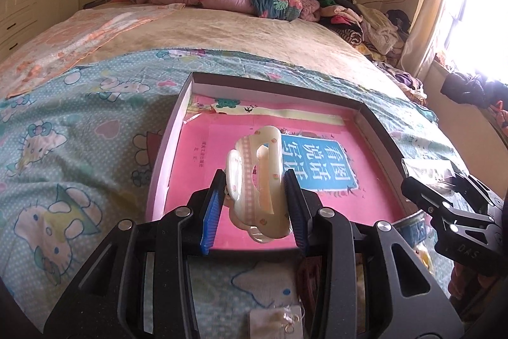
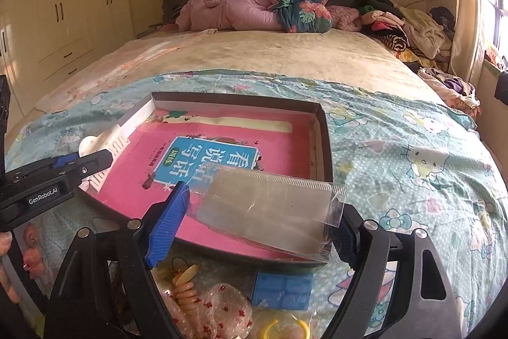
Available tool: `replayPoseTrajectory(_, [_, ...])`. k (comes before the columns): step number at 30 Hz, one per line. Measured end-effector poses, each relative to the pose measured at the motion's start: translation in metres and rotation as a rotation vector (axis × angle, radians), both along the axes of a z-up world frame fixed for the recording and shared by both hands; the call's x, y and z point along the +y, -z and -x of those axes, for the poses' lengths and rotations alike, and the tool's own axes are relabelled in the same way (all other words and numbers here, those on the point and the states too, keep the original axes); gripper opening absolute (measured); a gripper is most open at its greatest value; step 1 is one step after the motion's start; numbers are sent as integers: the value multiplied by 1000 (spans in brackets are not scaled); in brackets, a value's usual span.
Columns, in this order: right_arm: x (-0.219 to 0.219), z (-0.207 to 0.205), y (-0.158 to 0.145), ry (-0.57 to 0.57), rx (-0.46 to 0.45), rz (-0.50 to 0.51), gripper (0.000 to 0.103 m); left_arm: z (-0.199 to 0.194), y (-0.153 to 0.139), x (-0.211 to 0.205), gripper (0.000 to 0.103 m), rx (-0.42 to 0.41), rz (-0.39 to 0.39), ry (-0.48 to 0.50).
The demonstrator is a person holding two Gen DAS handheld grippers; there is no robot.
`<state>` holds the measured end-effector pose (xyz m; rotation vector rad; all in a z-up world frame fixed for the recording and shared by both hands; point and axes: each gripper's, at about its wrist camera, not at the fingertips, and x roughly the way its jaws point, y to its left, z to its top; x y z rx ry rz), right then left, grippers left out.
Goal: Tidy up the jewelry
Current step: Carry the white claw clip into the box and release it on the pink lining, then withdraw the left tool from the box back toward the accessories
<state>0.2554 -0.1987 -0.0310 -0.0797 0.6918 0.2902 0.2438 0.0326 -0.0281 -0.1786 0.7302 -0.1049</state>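
The left hand-held gripper [image 1: 255, 196] is clamped on a cream hair clip [image 1: 257, 180], holding it over the near left part of a shallow box [image 1: 187, 97] lined in pink that lies on the bed [image 1: 79, 116]. The right hand-held gripper [image 2: 260, 221] stands wide with a clear plastic packet [image 2: 270, 205] held between its pads over the box's near right corner. Loose hair ties [image 2: 185, 285] and a blue block [image 2: 282, 289] lie on the bed by the box's near edge.

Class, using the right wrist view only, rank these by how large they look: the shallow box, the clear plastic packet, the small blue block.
1. shallow box
2. clear plastic packet, though it is nearest the camera, which inflates it
3. small blue block
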Motion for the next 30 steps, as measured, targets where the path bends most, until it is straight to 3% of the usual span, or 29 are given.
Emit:
replayPoseTrajectory(20, [7, -48, 28, -21, 108, 36, 80, -31, 22, 3, 30, 57, -57, -30])
replayPoseTrajectory(24, [8, -46, 31, -23, 111, 33, 83, -29, 19, 3, 41, 46, -57, -29])
replayPoseTrajectory(30, [2, -38, 29, -13, 99, 5, 89, -21, 10, 2, 48, 14, -69, -26])
